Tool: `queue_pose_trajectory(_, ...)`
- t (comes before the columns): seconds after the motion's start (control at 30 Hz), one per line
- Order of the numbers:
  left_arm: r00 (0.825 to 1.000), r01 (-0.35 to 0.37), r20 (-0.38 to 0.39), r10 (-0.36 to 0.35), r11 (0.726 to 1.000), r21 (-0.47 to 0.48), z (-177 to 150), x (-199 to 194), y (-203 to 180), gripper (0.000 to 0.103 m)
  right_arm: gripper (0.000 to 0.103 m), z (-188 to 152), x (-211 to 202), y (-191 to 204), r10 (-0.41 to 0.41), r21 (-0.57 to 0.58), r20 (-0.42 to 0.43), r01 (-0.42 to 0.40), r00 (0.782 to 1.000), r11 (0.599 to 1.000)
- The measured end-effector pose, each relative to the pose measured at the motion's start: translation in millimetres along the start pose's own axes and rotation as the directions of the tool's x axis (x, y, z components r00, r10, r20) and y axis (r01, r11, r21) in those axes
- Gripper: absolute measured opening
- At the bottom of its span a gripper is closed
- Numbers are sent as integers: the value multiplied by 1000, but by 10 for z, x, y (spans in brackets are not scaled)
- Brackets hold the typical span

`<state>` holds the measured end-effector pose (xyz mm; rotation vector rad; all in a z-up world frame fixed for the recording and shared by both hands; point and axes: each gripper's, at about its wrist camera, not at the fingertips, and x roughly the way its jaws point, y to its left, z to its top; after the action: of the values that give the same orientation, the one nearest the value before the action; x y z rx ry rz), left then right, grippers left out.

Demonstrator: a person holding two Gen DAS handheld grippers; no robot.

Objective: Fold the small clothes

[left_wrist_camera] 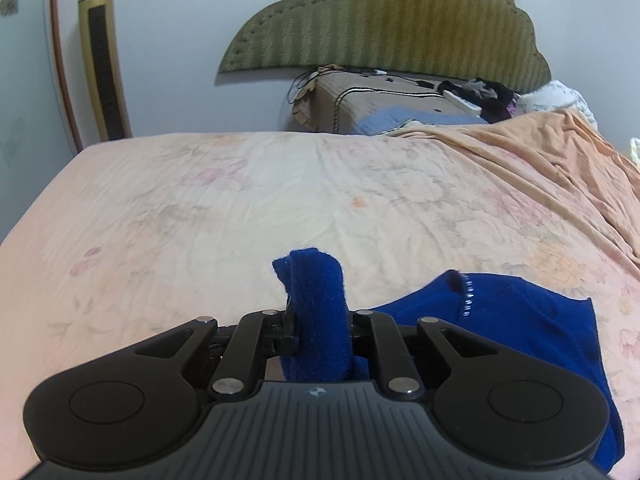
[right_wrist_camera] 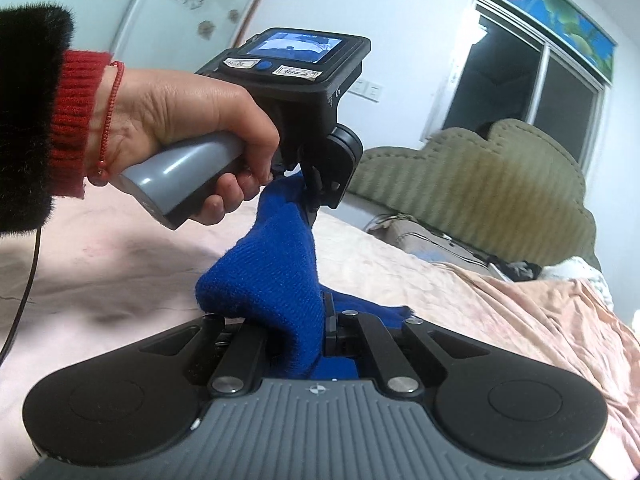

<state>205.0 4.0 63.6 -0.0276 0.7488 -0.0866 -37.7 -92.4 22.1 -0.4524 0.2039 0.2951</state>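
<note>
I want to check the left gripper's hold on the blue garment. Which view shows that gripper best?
The right wrist view: it shows the whole left gripper from outside, hand included, shut on the blue garment. The left wrist view shows only its own linkage with cloth bunched between.

Even indoor light, soft shadows, fisheye-bent edges.

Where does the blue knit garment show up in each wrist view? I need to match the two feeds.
Left wrist: the blue knit garment sits bottom centre, pinched in the left gripper, the rest spreading right over the bedsheet.
Right wrist: the garment is at centre, running from the right gripper up to the left gripper held in the hand.
Shared landmark: the green headboard.
</note>
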Motion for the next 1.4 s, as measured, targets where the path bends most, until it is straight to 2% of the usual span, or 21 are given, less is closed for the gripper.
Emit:
queue_pose_trajectory(0.33,1000,11,-12,-10,998,67,71,169,-610,14,5,-230,-65,-448,-39,145,-33,43,999,988)
queue_pose_trajectory(0.77,999,34,-16,-32,980,196,164,532,-1509,14,5,-584,18,-1037,-90,329,-100,118,991,937)
queue_pose_trajectory(0.83,1000,29,-9,-28,977,213,179,602,-1635,9,5,-661,48,-1148,-84,377,-117,123,990,918)
queue_pose_trajectory(0.9,1000,28,-11,-26,974,226,190,679,-1750,9,5,-757,85,-1278,-69,439,-136,122,988,890)
queue_pose_trajectory(1.1,998,53,-55,-41,968,246,100,945,-2009,9,5,-1082,176,-1624,-7,620,-168,111,986,776)
queue_pose_trajectory(1.27,992,106,-84,-90,972,211,143,965,-1948,10,5,-1271,221,-1730,56,702,-174,84,983,707)
queue_pose_trajectory(1.4,994,98,-65,-88,981,167,279,928,-1816,13,5,-1334,254,-1762,71,735,-171,79,983,674)
